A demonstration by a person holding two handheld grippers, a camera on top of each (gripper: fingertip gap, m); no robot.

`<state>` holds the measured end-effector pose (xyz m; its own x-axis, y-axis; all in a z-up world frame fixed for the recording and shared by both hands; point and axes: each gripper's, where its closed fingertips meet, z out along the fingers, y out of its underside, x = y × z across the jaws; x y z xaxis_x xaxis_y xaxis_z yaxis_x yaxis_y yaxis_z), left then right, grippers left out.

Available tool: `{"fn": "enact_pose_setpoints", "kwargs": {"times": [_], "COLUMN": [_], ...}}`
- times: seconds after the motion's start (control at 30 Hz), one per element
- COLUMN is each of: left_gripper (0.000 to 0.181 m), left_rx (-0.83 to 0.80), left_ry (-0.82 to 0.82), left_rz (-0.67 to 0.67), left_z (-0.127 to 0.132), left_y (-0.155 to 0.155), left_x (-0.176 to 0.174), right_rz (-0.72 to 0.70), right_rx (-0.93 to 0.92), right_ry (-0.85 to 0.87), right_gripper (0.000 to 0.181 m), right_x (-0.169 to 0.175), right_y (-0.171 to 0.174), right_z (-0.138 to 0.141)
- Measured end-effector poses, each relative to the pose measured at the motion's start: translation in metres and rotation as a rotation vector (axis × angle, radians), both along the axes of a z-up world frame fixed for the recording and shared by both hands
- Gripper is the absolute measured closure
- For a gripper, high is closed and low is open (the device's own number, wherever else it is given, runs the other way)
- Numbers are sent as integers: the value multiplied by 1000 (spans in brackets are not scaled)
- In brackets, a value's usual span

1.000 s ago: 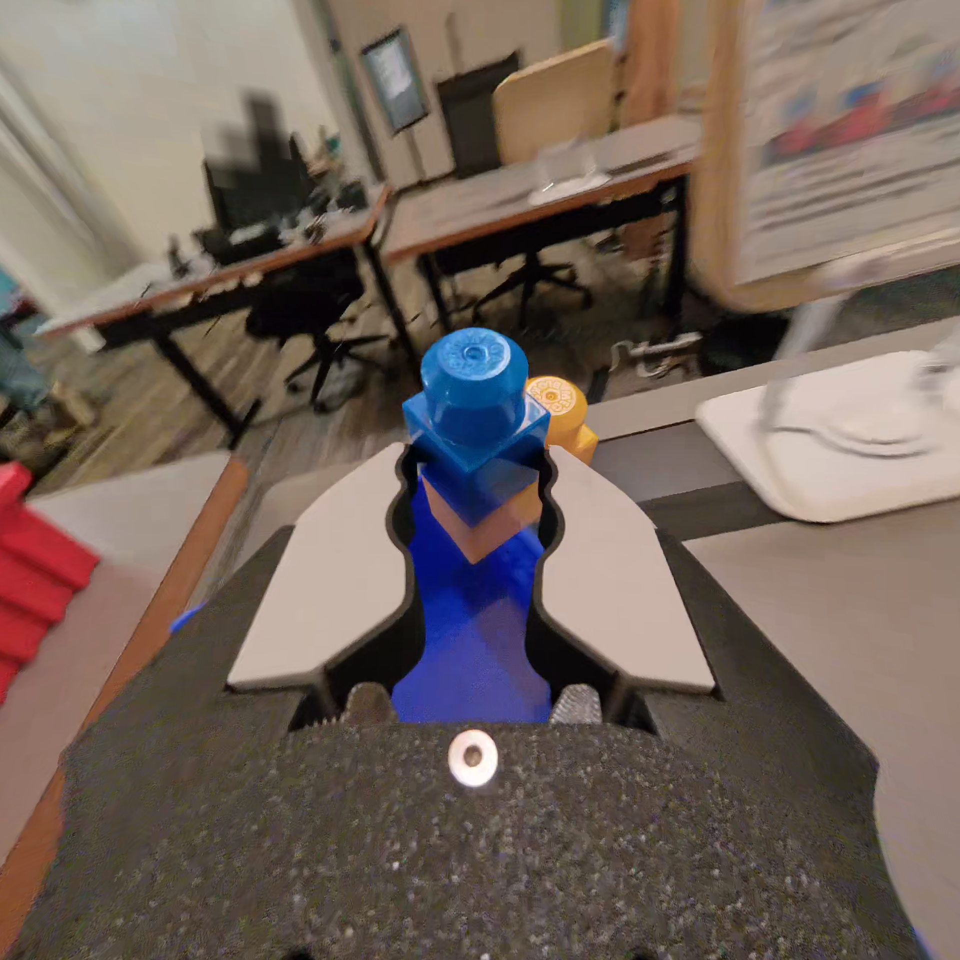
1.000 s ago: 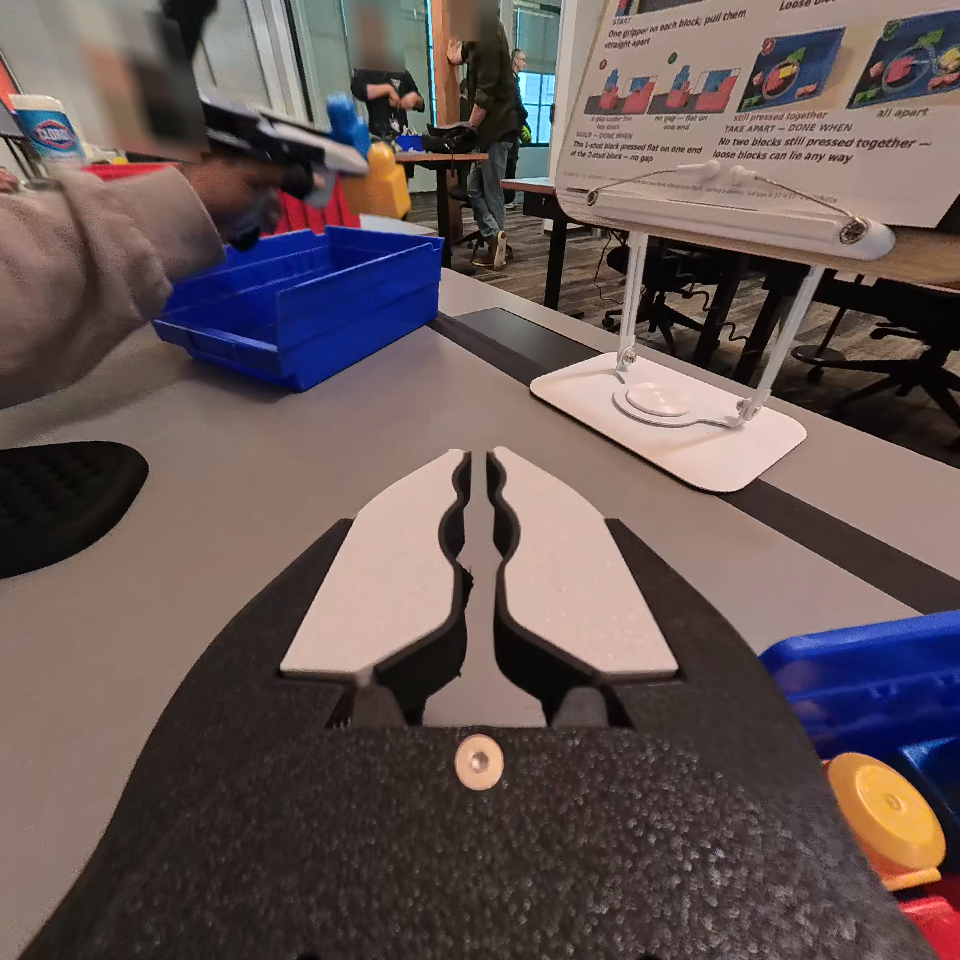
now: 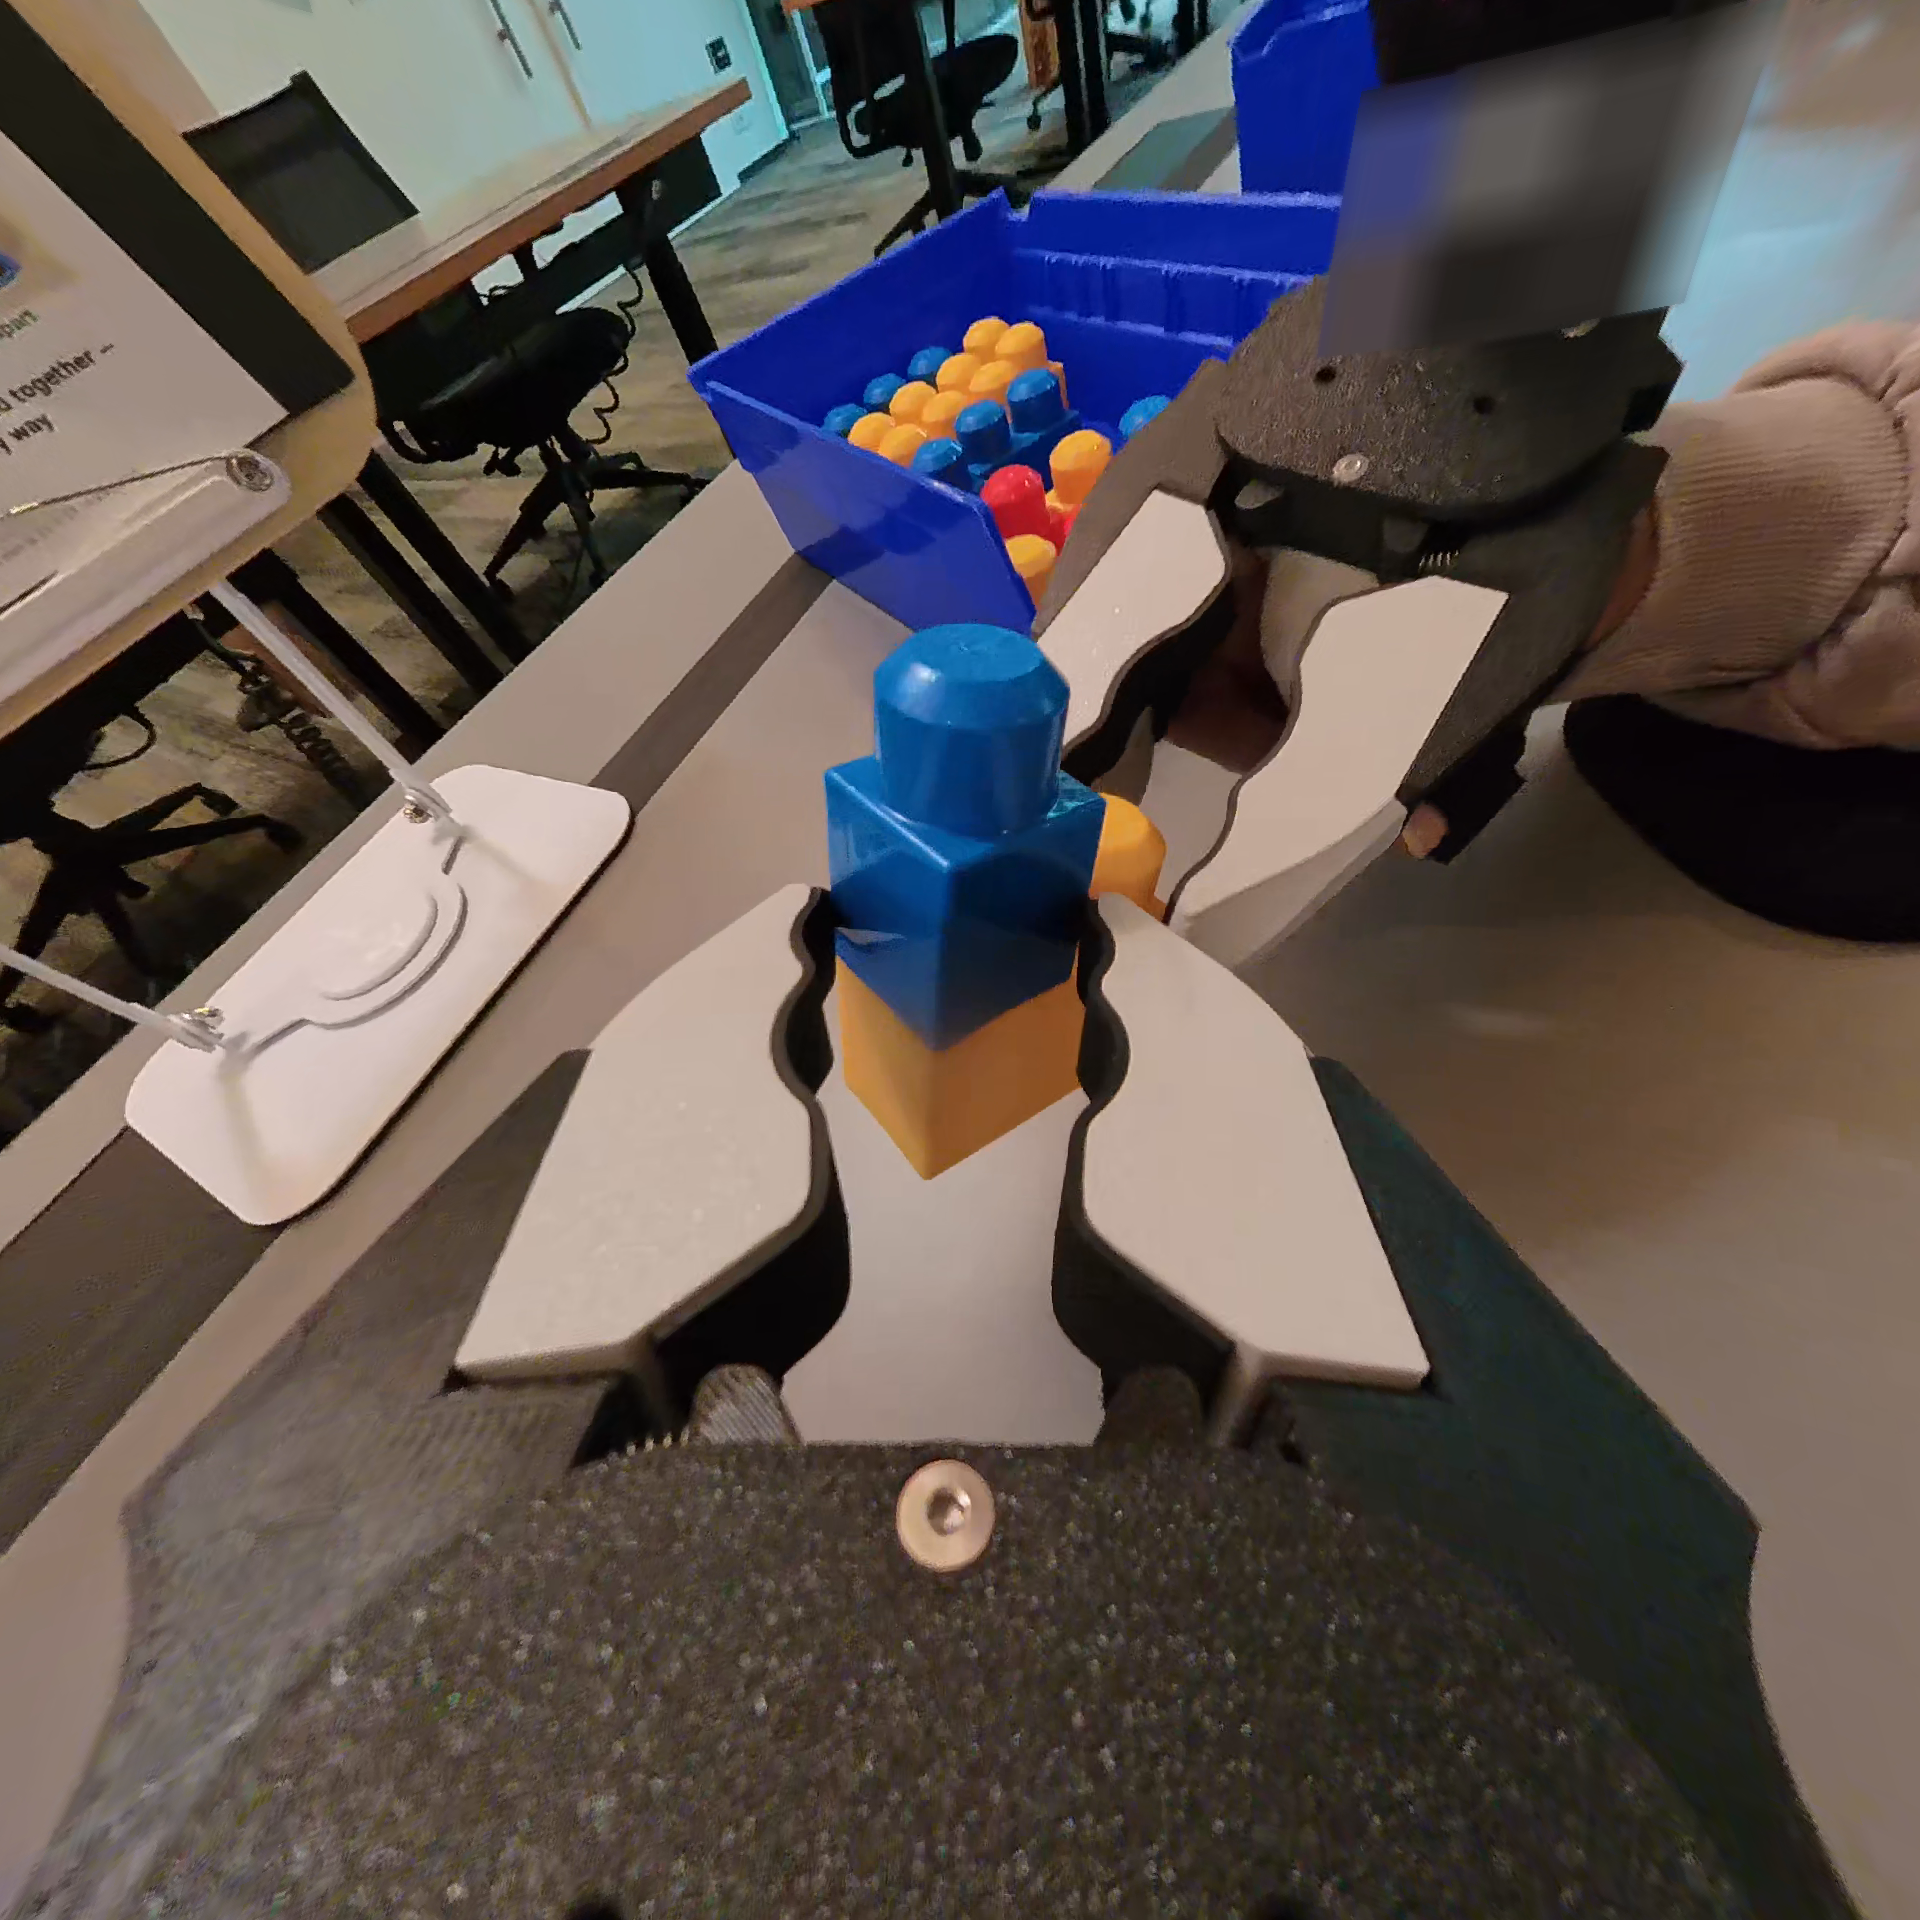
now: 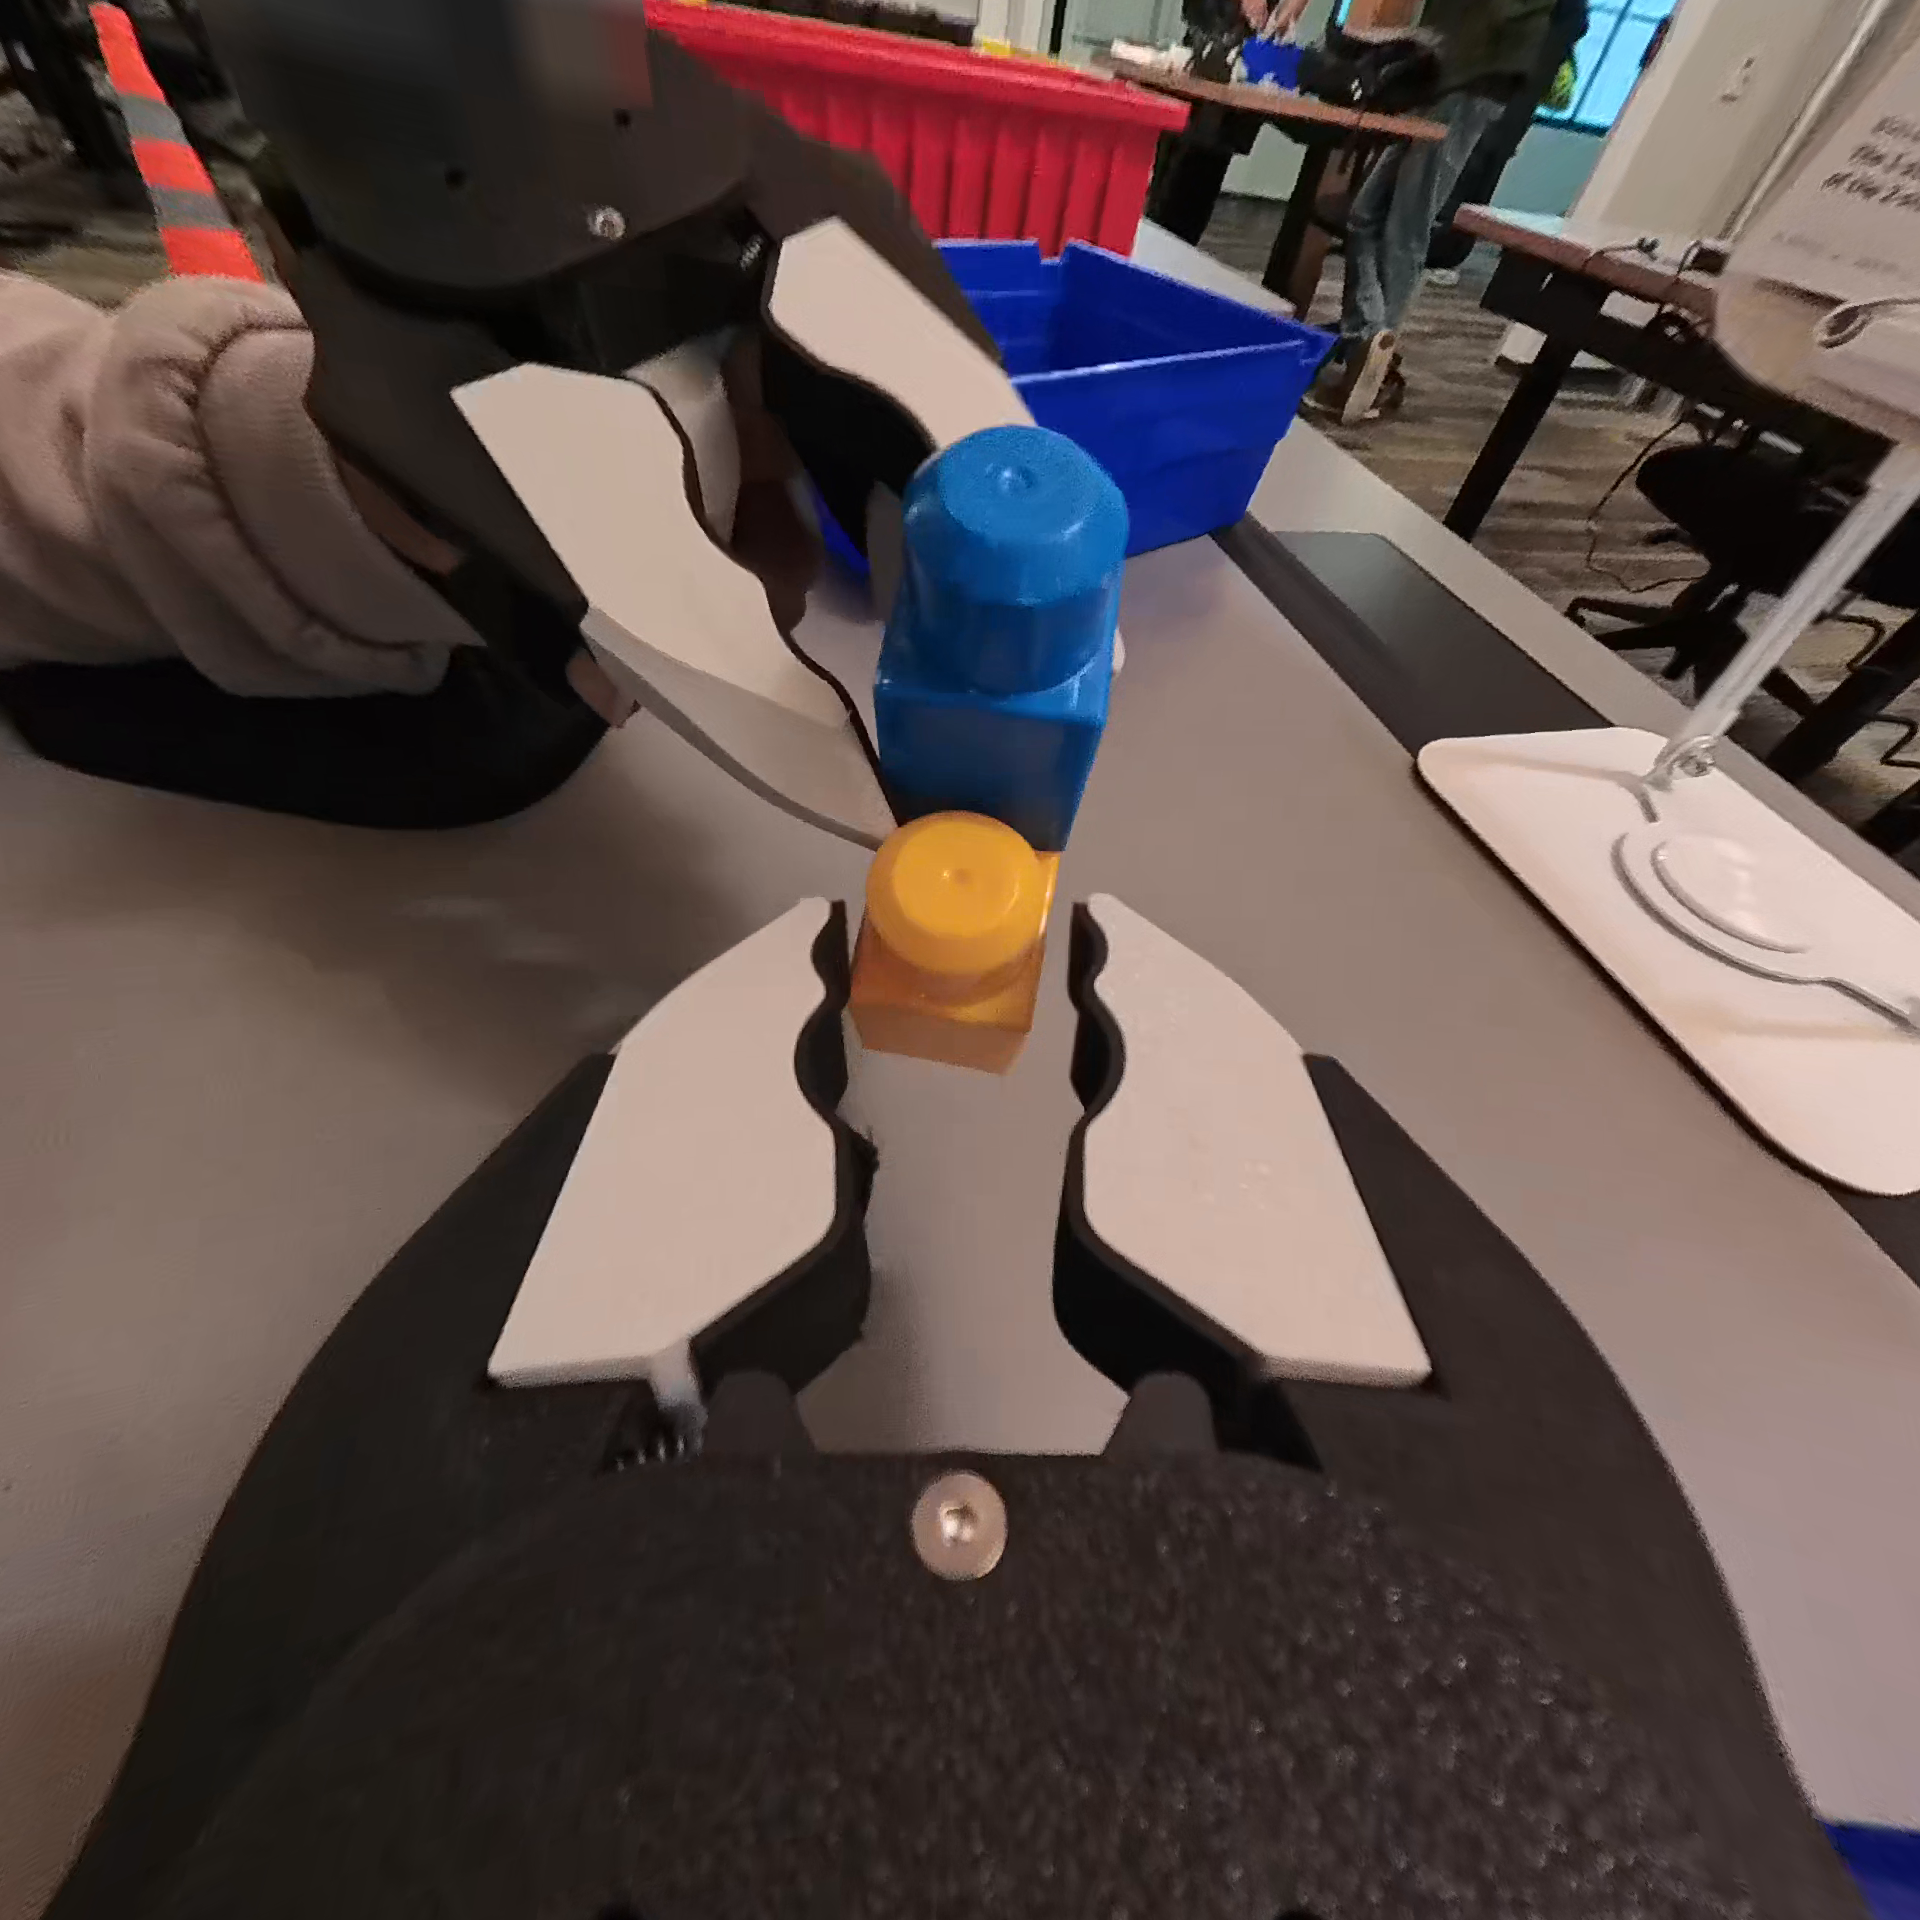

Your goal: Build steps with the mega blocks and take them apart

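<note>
**Two grippers meet at a small step of blocks**

In the centre of the left wrist view, the left gripper (image 3: 951, 956) is clamped on a blue block (image 3: 961, 883) with one stud. This block sits on one end of an orange block (image 3: 951, 1081), which has two studs; the free orange stud shows behind it. The right gripper (image 3: 1174, 831) comes from the upper right of the frame, with its fingers apart around the far end of the orange block.

In the right wrist view the right gripper (image 4: 951, 925) has its fingers on both sides of the orange block (image 4: 951, 966) (the left finger seems to touch it, but the frame is a little blurred there, and a gap shows at the right finger). The blue block (image 4: 997, 644) rises behind the orange stud, and the left gripper (image 4: 883, 790) reaches it from the upper left.

A blue bin (image 3: 883, 520) with more blocks stands on the grey table (image 3: 1558, 1195) in the upper middle of the left view. A white stand base (image 3: 364, 987) lies at the left.
</note>
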<state>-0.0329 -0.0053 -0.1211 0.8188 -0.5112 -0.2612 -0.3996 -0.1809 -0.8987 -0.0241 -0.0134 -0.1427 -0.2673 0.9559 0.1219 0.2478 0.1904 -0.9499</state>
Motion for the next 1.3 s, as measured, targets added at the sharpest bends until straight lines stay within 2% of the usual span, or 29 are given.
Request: {"fn": "enact_pose_setpoints", "kwargs": {"times": [0.13, 0.23, 0.3, 0.4, 0.5, 0.6, 0.7, 0.9, 1.0, 1.17, 1.3], "left_gripper": [136, 136, 126, 119, 119, 127, 143, 144, 144, 144, 144], "left_rx": [44, 159, 230, 176, 128, 142, 138, 110, 88, 92, 82], "left_ry": [11, -72, -161, -348, -568, -663, -680, -691, -656, -606, -600], "left_rz": [-20, -53, -81, -153, -275, -378, -412, -426, -423, -404, -411], "left_z": [3, 21, 35, 39, 51, 65, 68, 69, 65, 61, 58], "left_y": [-2, -4, -6, -11, -21, -32, -38, -41, -41, -41, -41], "left_x": [1, 3, 2, 4, 17, 31, 36, 36, 33, 21, 21], "right_rz": [-2, -11, -2, 48, 179, 260, 311, 326, 330, 234, 187], "right_rx": [23, -13, -79, -207, -325, -358, -421, -441, -440, -319, -254], "right_ry": [5, 72, 133, 276, 385, 408, 444, 436, 345, 333, 313], "right_gripper": [146, 147, 147, 147, 147, 147, 147, 147, 148, 142, 142], "right_x": [-2, 1, 7, 20, 31, 32, 33, 33, 32, 48, 53], "right_y": [-2, 2, 7, 10, -7, -24, -32, -34, -33, -7, -4], "right_z": [-2, 11, 23, 53, 78, 82, 89, 87, 79, 99, 105]}}
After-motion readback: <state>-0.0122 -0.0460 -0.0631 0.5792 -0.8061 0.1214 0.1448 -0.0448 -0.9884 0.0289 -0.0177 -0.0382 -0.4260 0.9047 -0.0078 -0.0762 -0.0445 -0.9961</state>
